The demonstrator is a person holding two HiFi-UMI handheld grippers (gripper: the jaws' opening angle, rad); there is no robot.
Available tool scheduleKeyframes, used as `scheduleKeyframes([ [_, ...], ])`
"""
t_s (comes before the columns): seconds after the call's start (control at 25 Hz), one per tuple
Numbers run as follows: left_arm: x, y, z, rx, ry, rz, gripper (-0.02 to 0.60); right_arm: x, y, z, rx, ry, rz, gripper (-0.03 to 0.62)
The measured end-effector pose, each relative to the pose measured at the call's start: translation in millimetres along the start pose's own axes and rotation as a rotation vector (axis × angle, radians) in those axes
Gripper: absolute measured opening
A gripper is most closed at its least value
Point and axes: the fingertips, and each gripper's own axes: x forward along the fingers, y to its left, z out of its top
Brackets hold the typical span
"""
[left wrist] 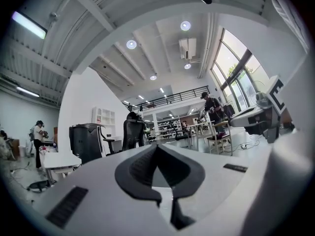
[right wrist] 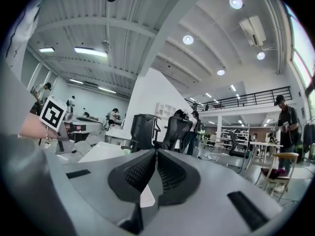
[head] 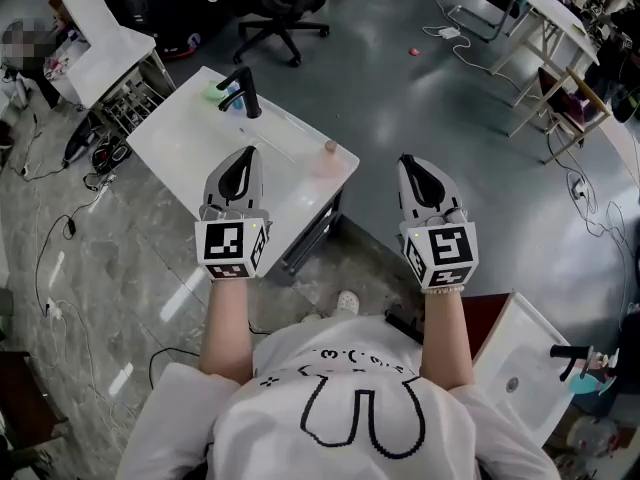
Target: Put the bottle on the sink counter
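Observation:
A small pale bottle (head: 329,150) stands upright near the right corner of the white sink counter (head: 185,138), which carries a black faucet (head: 243,90). Both grippers are held up in front of the person, above the counter's near edge and the floor. My left gripper (head: 246,154) hangs over the counter's near side, left of the bottle and apart from it; its jaws (left wrist: 156,147) meet with nothing between them. My right gripper (head: 409,160) is over the floor to the right of the counter, its jaws (right wrist: 156,153) also closed on nothing. Neither gripper view shows the bottle.
A green object (head: 215,93) lies beside the faucet. A black office chair (head: 285,8) stands beyond the counter. A second white sink unit (head: 520,363) is at the lower right. Cables (head: 60,238) trail on the floor at the left, and desks (head: 560,38) line the right side.

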Motion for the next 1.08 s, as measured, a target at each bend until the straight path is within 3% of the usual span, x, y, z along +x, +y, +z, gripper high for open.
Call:
scheduleKeyframes([
  [1.08, 2.7, 4.2, 10.0, 0.025, -0.002, 0.026, 0.008, -7.6, -19.6, 0.4, -0.013, 0.022, -0.018, 0.035],
])
